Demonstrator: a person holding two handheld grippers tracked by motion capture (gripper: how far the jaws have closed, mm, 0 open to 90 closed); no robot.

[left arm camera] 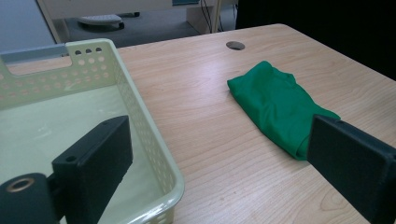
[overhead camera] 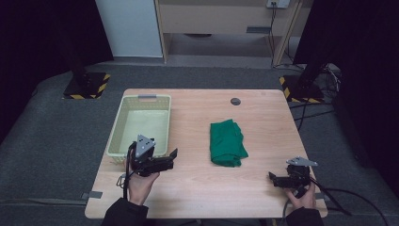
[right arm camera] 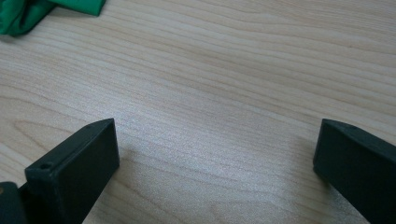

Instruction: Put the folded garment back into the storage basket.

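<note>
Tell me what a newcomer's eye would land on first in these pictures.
The folded green cloth stands out most, lying alone near the middle of the wooden table. Next comes the pale yellow basket on the table's left side, with nothing visible inside it. The left gripper sits by the basket's near corner and the right gripper by the table's near right edge, both open and holding nothing.

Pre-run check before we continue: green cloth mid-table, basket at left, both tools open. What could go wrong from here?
1. The green cloth is loosely folded; a pinch at one edge would likely unfold it, leaving part trailing on the table.
2. The left tool sits by the basket near rim; swinging out could knock the light basket.
3. The right tool lies low near the table's front edge; its cable may snag there.
</note>
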